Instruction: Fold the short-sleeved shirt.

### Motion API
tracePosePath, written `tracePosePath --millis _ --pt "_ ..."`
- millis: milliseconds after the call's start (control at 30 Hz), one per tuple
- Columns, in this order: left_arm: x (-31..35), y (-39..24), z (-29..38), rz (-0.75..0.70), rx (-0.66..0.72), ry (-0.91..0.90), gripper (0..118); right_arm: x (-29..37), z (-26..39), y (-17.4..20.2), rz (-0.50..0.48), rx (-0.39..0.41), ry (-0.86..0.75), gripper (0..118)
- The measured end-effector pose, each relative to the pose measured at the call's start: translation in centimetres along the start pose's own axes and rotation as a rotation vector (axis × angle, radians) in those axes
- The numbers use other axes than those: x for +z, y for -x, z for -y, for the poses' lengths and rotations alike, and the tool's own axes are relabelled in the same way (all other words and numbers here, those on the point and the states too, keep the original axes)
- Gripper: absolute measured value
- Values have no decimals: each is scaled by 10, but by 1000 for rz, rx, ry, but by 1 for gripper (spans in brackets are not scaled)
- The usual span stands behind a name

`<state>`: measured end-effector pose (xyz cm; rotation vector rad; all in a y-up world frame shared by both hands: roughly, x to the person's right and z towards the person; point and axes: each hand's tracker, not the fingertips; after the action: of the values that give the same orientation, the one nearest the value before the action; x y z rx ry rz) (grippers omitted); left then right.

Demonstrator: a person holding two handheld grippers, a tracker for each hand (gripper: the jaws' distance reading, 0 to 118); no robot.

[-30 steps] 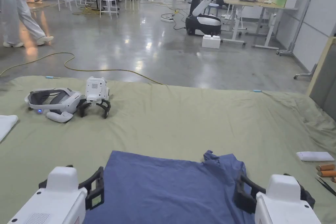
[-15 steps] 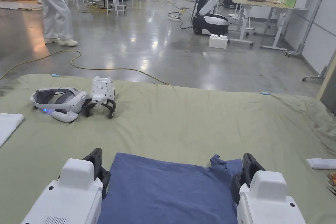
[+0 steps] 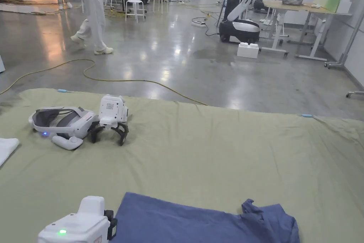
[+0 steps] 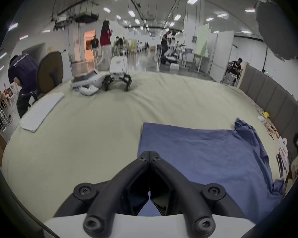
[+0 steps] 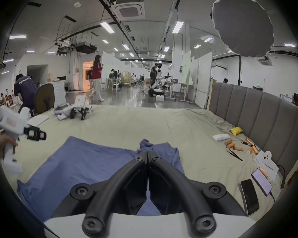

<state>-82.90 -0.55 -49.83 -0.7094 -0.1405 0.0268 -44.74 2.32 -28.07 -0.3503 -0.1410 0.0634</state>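
A blue short-sleeved shirt [image 3: 199, 220] lies folded flat on the olive bed sheet [image 3: 213, 154] near the front edge, with a bunched sleeve at its far right corner [image 5: 144, 143]. In the left gripper view the shirt [image 4: 205, 155] spreads right of my left gripper [image 4: 149, 153], whose jaws are shut with nothing between them. In the head view the left gripper [image 3: 111, 224] sits by the shirt's left edge. In the right gripper view a hand holds the left gripper [image 5: 41, 135] above the sheet. My right gripper [image 5: 147, 154] is shut and empty above the shirt [image 5: 86, 162].
A white headset [image 3: 60, 122] and a spare gripper [image 3: 112, 119] rest at the bed's far left, a folded white towel [image 3: 7, 147] at the left edge. Phones [image 5: 249, 197], orange cylinders [image 5: 234, 146] and a white cloth [image 5: 221, 137] lie by the grey headboard [image 5: 258, 114].
Both grippers, earlier open beside the shirt's far corners, have drawn back toward me and are now shut. The head camera has tilted up. A person has walked across the floor behind.
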Motion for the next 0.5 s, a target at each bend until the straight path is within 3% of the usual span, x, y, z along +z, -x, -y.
tracePosePath --millis 200,233,367,500 --pt "-101 10 -56 -10 -30 131 2 -16 9 -17 41 13 54 0" --pt "-115 13 -63 -10 -27 150 10 -18 12 -20 52 16 64 0" --pt "-152 11 -72 18 -19 227 79 -23 20 -29 81 13 96 0" --pt "-183 1 -65 -19 -91 331 81 -26 31 -37 103 7 134 0"
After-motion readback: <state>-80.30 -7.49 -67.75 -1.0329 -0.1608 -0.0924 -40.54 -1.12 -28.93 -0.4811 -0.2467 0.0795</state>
